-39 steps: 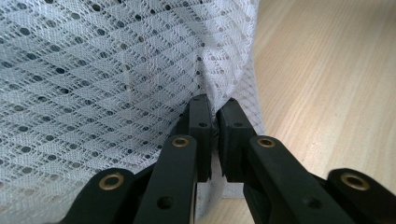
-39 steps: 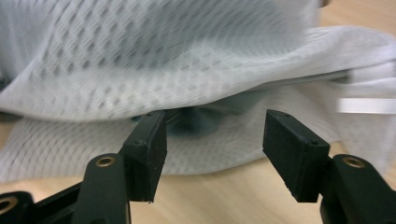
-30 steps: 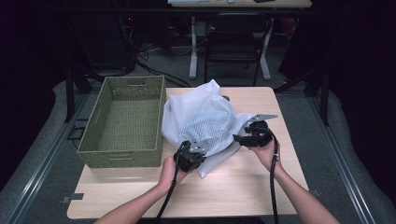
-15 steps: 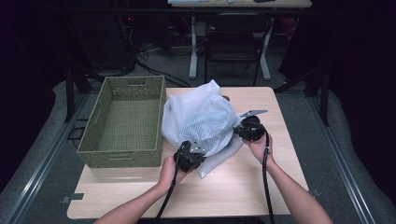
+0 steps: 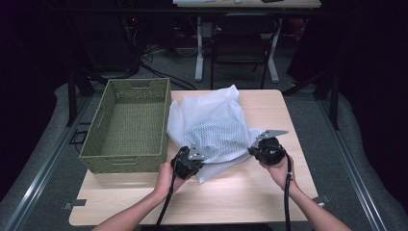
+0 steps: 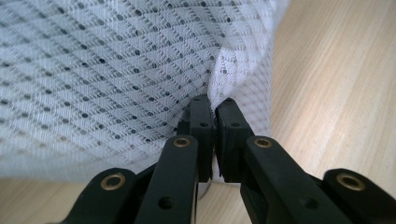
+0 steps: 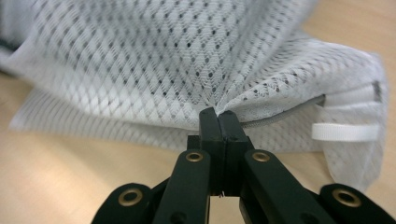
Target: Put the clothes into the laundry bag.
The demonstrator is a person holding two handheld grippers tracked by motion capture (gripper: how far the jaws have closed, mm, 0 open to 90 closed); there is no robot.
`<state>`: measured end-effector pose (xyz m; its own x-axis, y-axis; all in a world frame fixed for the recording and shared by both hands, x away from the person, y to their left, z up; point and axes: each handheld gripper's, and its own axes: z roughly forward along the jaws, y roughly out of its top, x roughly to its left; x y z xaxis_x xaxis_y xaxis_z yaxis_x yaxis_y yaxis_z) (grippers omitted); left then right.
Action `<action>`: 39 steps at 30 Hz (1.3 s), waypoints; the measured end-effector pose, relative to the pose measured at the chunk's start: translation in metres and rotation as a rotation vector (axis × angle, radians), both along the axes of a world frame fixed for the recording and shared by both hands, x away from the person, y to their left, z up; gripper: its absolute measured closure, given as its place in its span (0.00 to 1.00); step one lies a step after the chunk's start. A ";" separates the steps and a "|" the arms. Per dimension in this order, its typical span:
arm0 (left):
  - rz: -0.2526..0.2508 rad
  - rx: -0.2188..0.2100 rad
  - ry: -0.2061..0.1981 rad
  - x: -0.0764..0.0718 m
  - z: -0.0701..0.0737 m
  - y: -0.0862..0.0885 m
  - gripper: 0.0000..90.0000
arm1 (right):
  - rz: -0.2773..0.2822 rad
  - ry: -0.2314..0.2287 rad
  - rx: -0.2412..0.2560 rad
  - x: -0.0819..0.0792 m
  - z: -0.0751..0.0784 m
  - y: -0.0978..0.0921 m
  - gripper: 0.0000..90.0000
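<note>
A white mesh bag (image 5: 211, 122) lies bunched on the wooden tabletop (image 5: 240, 192), its left edge just beside the woven green basket (image 5: 129, 126) that sits on the tabletop's left part. The left claw (image 5: 192, 158) is closed on the bag's near left edge; in the left gripper view its black jaws are pinched together with a fold of the netting (image 6: 140, 70) caught between the tips. The right claw (image 5: 254, 148) grips the bag's right side, and in the right gripper view its jaws meet tight on a gathered pleat of mesh (image 7: 187, 60), with a grey zip line and a small white ribbon loop (image 7: 344, 132) showing on the bag's corner to the right of the jaws. The two hands are well apart, with the cloth spread between them and lifted into a loose heap toward the far side. Beyond the tabletop, chair legs and cables stand on the dark floor.
</note>
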<state>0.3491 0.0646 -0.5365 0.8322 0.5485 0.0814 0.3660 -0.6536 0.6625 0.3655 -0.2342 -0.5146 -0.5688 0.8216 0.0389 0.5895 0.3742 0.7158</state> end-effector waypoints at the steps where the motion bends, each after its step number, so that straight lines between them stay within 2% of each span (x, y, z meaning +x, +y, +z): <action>1: -0.006 0.012 -0.007 -0.001 0.002 0.003 0.96 | 0.013 0.022 0.007 -0.007 -0.002 0.001 1.00; 2: -0.008 0.013 -0.016 -0.002 0.004 0.005 0.96 | 0.029 0.044 -0.005 -0.015 -0.004 0.003 1.00; 4: -0.015 0.006 -0.025 -0.003 0.007 0.008 0.95 | 0.048 0.060 -0.012 -0.025 -0.006 0.003 1.00; 6: -0.038 -0.007 -0.030 -0.004 0.010 0.007 0.95 | 0.028 0.036 -0.013 -0.028 0.000 0.001 1.00; 7: -0.076 -0.007 -0.028 -0.005 0.011 0.004 0.96 | 0.021 0.023 -0.014 -0.026 0.004 -0.002 1.00; 8: -0.108 0.023 -0.012 -0.006 0.010 0.000 0.96 | 0.007 0.015 -0.032 -0.025 0.006 -0.003 1.00; 9: -0.131 0.046 0.009 -0.007 0.007 -0.004 0.96 | 0.003 0.026 -0.034 -0.022 0.004 -0.006 1.00; 10: -0.149 0.059 0.029 -0.007 0.001 -0.008 0.96 | -0.007 0.057 -0.038 -0.019 0.000 -0.008 1.00; 11: -0.159 0.086 0.036 -0.008 -0.005 -0.012 0.97 | -0.008 0.075 -0.066 -0.016 -0.006 -0.010 1.00; 13: -0.167 0.139 0.024 -0.009 -0.015 -0.019 0.97 | -0.001 0.108 -0.120 -0.009 -0.019 -0.009 1.00; 15: -0.164 0.171 0.014 -0.009 -0.019 -0.024 0.97 | 0.009 0.105 -0.180 -0.003 -0.026 -0.005 1.00; 16: -0.156 0.172 0.007 -0.009 -0.021 -0.025 0.97 | 0.015 0.099 -0.200 0.001 -0.028 -0.002 1.00; 19: -0.156 0.188 0.009 -0.007 -0.022 -0.024 0.97 | 0.023 0.126 -0.210 0.010 -0.038 0.004 1.00; 20: -0.153 0.235 -0.015 -0.008 -0.023 -0.020 0.97 | 0.029 0.137 -0.217 0.010 -0.041 0.007 1.00; 21: -0.153 0.259 -0.025 -0.008 -0.022 -0.017 0.97 | 0.038 0.150 -0.208 0.007 -0.043 0.009 1.00; 23: -0.122 0.249 -0.010 -0.005 -0.023 -0.006 0.98 | 0.070 0.178 -0.193 -0.002 -0.044 0.015 1.00; 25: -0.103 0.184 0.025 0.001 -0.023 0.005 0.97 | 0.101 0.202 -0.168 -0.012 -0.042 0.019 1.00; 26: -0.101 0.165 0.048 0.004 -0.023 0.007 0.97 | 0.110 0.193 -0.182 -0.015 -0.040 0.021 1.00; 28: -0.105 0.128 0.069 0.007 -0.023 0.006 0.96 | 0.076 0.180 -0.169 -0.013 -0.036 0.018 1.00; 29: -0.110 0.142 0.056 0.005 -0.022 0.002 0.95 | 0.065 0.181 -0.175 -0.010 -0.036 0.017 1.00; 31: -0.134 0.160 0.057 0.003 -0.022 -0.003 0.89 | 0.060 0.198 -0.180 -0.007 -0.039 0.014 0.99; 32: -0.142 0.161 0.059 0.002 -0.021 -0.003 0.85 | 0.064 0.208 -0.192 -0.006 -0.040 0.014 0.95; 33: -0.141 0.145 0.069 0.002 -0.019 -0.002 0.79 | 0.059 0.202 -0.194 -0.006 -0.039 0.012 0.90; 34: -0.147 0.136 0.081 0.002 -0.017 0.000 0.76 | 0.071 0.205 -0.172 -0.007 -0.037 0.010 0.85; 35: -0.140 0.129 0.077 0.001 -0.014 0.002 0.73 | 0.066 0.208 -0.180 -0.008 -0.035 0.008 0.80; 36: -0.137 0.119 0.086 0.001 -0.012 0.003 0.66 | 0.062 0.203 -0.159 -0.010 -0.032 0.003 0.76; 37: -0.132 0.105 0.087 0.001 -0.009 0.005 0.63 | 0.066 0.208 -0.149 -0.011 -0.030 0.001 0.73; 39: -0.121 0.098 0.088 0.000 -0.006 0.005 0.56 | 0.056 0.193 -0.153 -0.014 -0.024 -0.004 0.67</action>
